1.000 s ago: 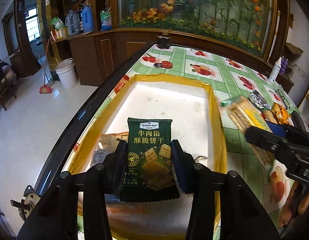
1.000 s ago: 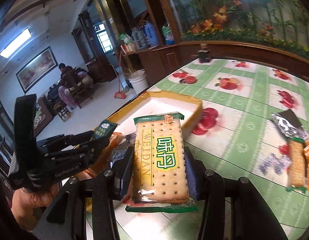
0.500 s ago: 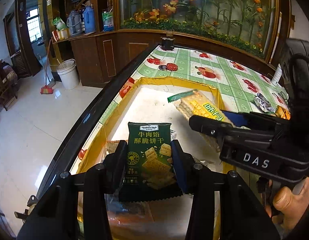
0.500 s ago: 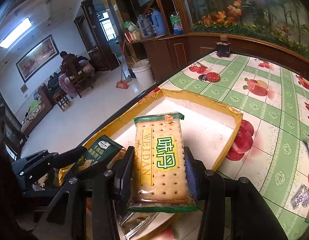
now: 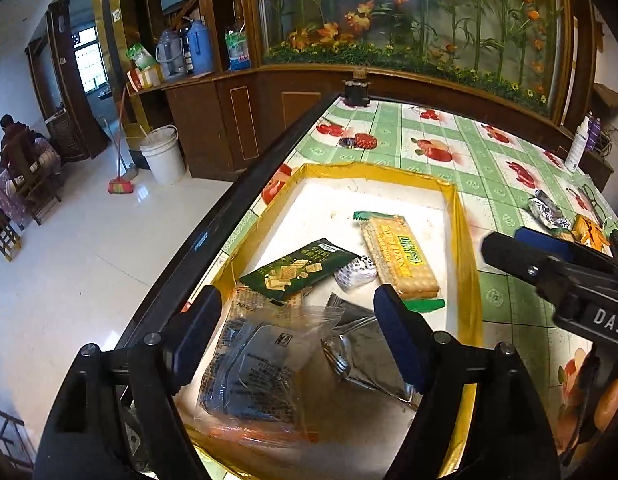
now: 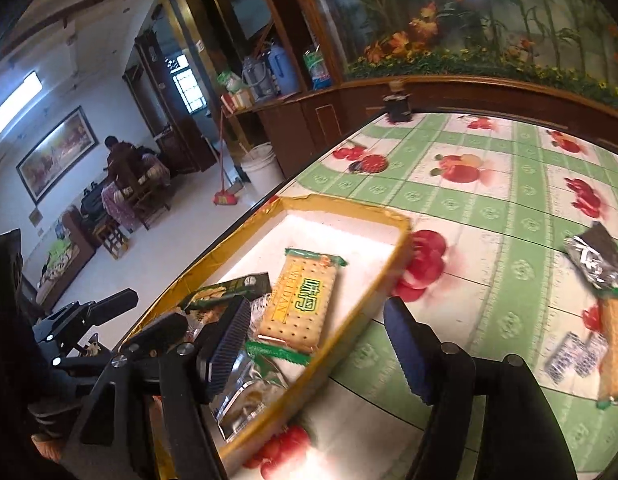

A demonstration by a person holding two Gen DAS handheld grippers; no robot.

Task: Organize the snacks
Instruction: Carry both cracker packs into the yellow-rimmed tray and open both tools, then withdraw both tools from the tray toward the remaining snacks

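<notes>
The yellow-rimmed tray [image 5: 465,240] holds the green biscuit packet [image 5: 299,266], the yellow cracker pack [image 5: 401,258], a small silver sachet [image 5: 355,273], a clear wrapped pack [image 5: 261,364] and a dark foil pouch [image 5: 367,344]. Only the right wrist view shows a foil snack [image 6: 593,258] and another cracker pack [image 6: 615,354] lying on the tablecloth [image 6: 489,216] outside the tray. A second ago each gripper clamped a packet; now the left gripper [image 5: 297,320] and right gripper [image 6: 315,338] are opening, jaws apart, pressing on nothing, and both packets lie in the tray.

Yellow-rimmed tray [image 5: 465,240]; perhaps dark-green cracker packet [image 5: 297,268].
</notes>
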